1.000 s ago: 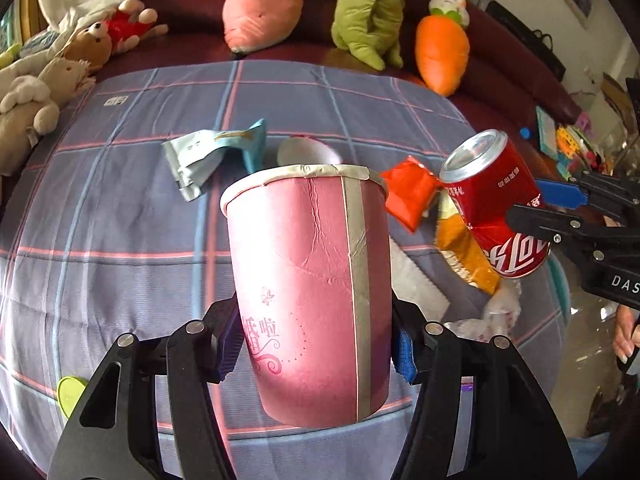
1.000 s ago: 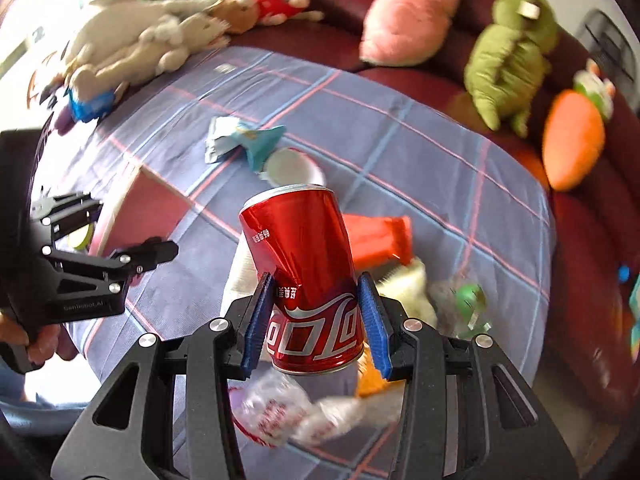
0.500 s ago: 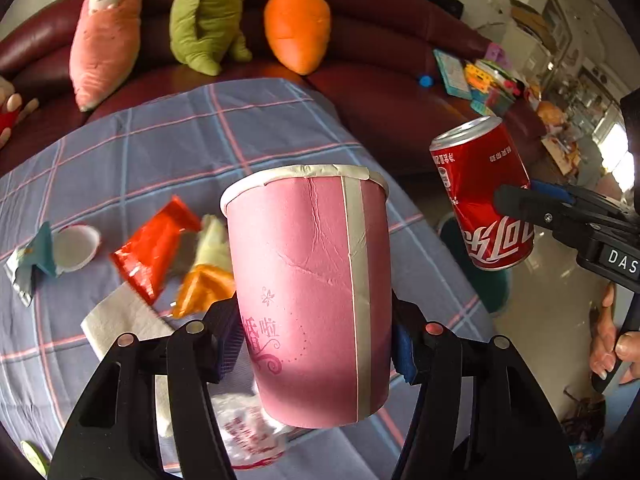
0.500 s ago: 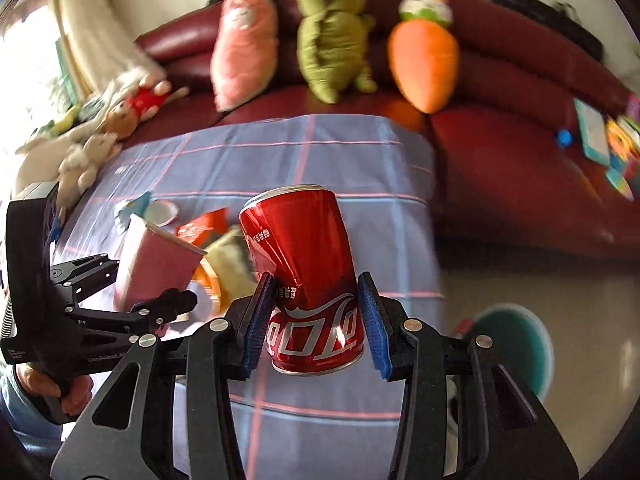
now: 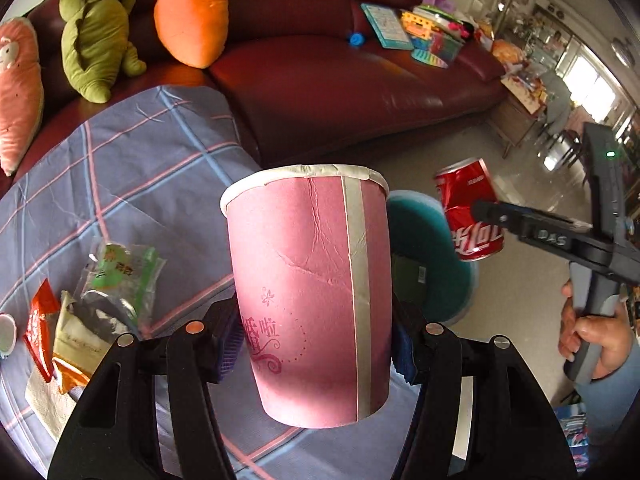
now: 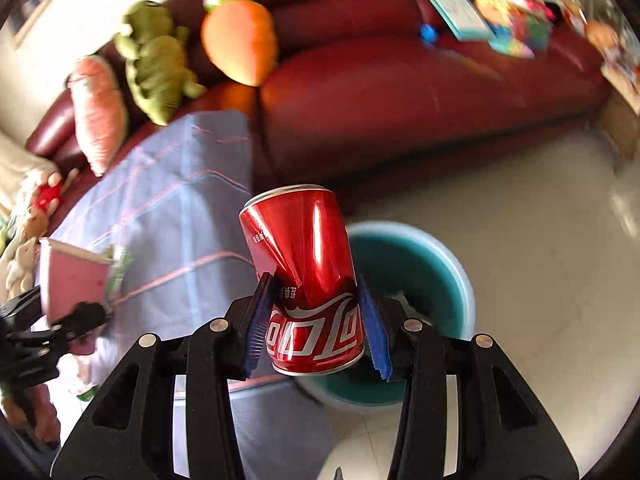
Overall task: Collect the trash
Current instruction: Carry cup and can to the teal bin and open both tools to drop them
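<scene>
My left gripper (image 5: pixel 316 336) is shut on a pink paper cup (image 5: pixel 312 280), held upright over the edge of the blue checked tablecloth (image 5: pixel 140 168). My right gripper (image 6: pixel 316 320) is shut on a dented red cola can (image 6: pixel 308 280), which hangs above a teal trash bin (image 6: pixel 424 264) on the floor. In the left wrist view the can (image 5: pixel 472 208) and the right gripper (image 5: pixel 532 232) are at the right, over the bin (image 5: pixel 424 248), which the cup partly hides. The cup (image 6: pixel 72 276) shows at the left of the right wrist view.
Several wrappers (image 5: pixel 116 280) and a napkin (image 5: pixel 44 396) lie on the cloth at the left. A dark red sofa (image 5: pixel 340 80) carries plush toys (image 5: pixel 192 16) and books (image 5: pixel 384 24). Pale tiled floor (image 6: pixel 520 208) surrounds the bin. A hand (image 5: pixel 596 332) grips the right tool.
Both grippers swung right, from above the table's litter to its edge and the bin. The can now hangs over the bin. Both grips are unchanged.
</scene>
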### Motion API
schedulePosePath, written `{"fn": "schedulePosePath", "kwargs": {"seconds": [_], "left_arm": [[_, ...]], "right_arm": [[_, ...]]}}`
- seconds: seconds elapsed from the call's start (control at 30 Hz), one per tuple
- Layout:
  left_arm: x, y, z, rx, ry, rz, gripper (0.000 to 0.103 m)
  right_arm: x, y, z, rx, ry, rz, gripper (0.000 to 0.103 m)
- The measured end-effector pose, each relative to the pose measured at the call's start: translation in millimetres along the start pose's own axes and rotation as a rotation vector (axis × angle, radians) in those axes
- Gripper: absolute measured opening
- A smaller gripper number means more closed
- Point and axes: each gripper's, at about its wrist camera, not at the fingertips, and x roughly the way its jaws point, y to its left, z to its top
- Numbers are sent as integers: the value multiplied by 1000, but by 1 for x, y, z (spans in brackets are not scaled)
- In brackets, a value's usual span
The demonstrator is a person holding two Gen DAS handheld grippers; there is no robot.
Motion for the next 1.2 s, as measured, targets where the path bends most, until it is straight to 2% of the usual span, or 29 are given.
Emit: {"fn": "schedulePosePath", "kwargs": {"seconds": [0.23, 0.33, 0.37, 0.5, 0.57, 0.67, 1.0, 1.1, 1.2], "left_arm": [[29, -12, 11, 1, 51, -2, 61], [37, -16, 14, 0, 65, -2, 61], [39, -16, 13, 0, 69, -3, 61], [48, -18, 13, 3, 85, -10, 61], [52, -22, 14, 8, 94, -14, 61], [59, -30, 15, 27, 103, -23, 61], [102, -79, 26, 126, 149, -52, 62], [115, -94, 31, 145, 150, -47, 64], [118, -100, 32, 151, 148, -28, 77]], "right_arm": [[56, -25, 0, 42, 100, -53, 42], [70, -29, 2, 64, 117, -39, 59], [71, -30, 1, 61, 116, -35, 59], [68, -34, 1, 36, 111, -40, 61], [65, -36, 0, 39, 111, -46, 67], [60, -41, -1, 45, 111, -53, 71], [39, -71, -11, 89, 102, -116, 76], [31, -85, -16, 114, 95, -148, 76], [28, -95, -21, 133, 102, -166, 76]]}}
